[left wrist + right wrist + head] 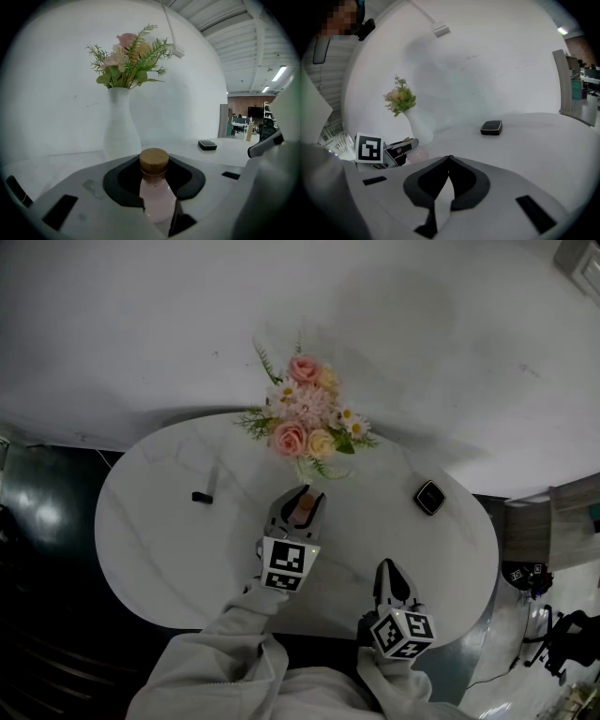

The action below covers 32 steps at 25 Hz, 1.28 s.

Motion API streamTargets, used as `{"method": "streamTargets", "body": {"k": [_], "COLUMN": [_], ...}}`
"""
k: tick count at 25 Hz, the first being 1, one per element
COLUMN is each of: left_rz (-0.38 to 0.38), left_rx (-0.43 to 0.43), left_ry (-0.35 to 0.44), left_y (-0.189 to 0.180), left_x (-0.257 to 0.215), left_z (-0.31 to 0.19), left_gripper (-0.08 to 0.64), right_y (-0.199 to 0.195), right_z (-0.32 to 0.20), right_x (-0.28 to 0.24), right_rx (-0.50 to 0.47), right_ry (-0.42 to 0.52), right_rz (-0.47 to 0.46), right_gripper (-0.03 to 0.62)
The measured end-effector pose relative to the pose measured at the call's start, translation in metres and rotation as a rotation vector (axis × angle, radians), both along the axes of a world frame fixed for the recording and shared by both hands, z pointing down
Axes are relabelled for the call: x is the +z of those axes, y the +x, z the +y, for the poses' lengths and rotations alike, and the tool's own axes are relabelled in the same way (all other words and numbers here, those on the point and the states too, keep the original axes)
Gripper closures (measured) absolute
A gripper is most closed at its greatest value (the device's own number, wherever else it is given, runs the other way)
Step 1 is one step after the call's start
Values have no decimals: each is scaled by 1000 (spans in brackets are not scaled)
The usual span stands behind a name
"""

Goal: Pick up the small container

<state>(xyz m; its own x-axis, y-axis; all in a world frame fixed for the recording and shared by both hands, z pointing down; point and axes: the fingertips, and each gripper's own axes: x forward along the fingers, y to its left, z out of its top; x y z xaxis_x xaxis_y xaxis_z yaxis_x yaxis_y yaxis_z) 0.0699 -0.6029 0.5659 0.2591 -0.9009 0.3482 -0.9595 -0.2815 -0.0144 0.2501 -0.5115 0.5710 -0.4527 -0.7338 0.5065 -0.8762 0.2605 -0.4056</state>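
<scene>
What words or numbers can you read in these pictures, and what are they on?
No words or numbers can be read anywhere.
On the left gripper and right gripper: black-and-white square patterns only, no letters.
On the black box: top too small to read.
On the bottle: no label shows.

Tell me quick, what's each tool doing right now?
Left tool: closed on the small bottle.
Right tool: closed, empty.
</scene>
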Motion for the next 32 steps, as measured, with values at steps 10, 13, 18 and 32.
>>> {"method": "streamTargets", "body": {"k": [10,13,18,32], "left_rz": [36,35,46,80], "left_rx": [-28,-24,-35,-32], "left_ry": [-8,-9,5,10], "left_y": [-7,-10,-19,-55], "left_x": [-1,-2,-8,-29], "left_z": [10,19,34,100], "left_gripper": [441,442,441,440], "right_y": [4,4,-3,-43], "right_z": [1,4,7,30], "right_x": [-1,-2,-8,-29], "right_rx": [21,27,16,7], "right_ry": [7,10,31,80], "right_rz": [1,0,1,13], "right_gripper": [543,543,543,543]}}
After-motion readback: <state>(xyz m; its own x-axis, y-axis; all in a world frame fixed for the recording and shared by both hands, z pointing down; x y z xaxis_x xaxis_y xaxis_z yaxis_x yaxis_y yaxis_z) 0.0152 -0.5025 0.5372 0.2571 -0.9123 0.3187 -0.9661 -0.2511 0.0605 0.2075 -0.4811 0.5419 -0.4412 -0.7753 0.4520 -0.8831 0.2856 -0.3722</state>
